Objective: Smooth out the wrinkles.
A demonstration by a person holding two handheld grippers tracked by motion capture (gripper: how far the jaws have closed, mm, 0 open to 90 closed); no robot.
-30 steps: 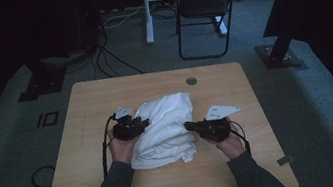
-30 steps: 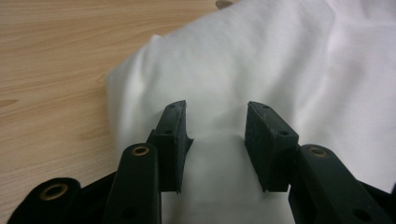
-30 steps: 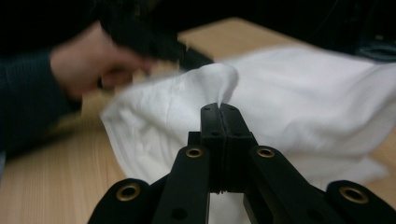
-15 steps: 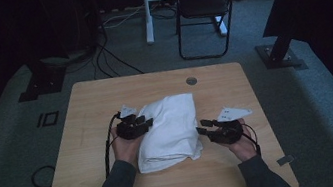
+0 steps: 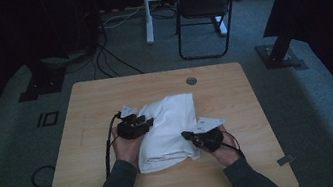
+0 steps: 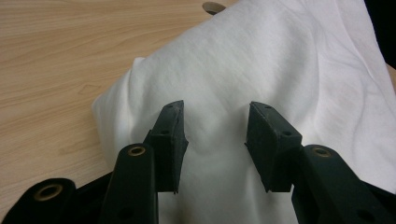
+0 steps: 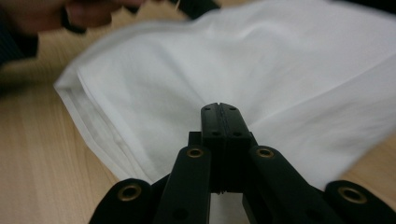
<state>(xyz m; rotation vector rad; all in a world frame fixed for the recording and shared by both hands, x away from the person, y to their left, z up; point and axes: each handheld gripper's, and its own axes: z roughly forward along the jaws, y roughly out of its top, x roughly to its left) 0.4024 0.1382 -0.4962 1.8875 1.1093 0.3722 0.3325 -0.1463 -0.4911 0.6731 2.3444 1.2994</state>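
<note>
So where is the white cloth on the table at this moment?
In the high view, the folded white cloth lies near the middle of the wooden table, between the left gripper at its left edge and the right gripper at its near right corner.

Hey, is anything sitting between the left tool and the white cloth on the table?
No, nothing visible. The left tool sits right over the white cloth with its jaws apart and only cloth showing between them. The right tool is shut at the cloth's other side.
</note>
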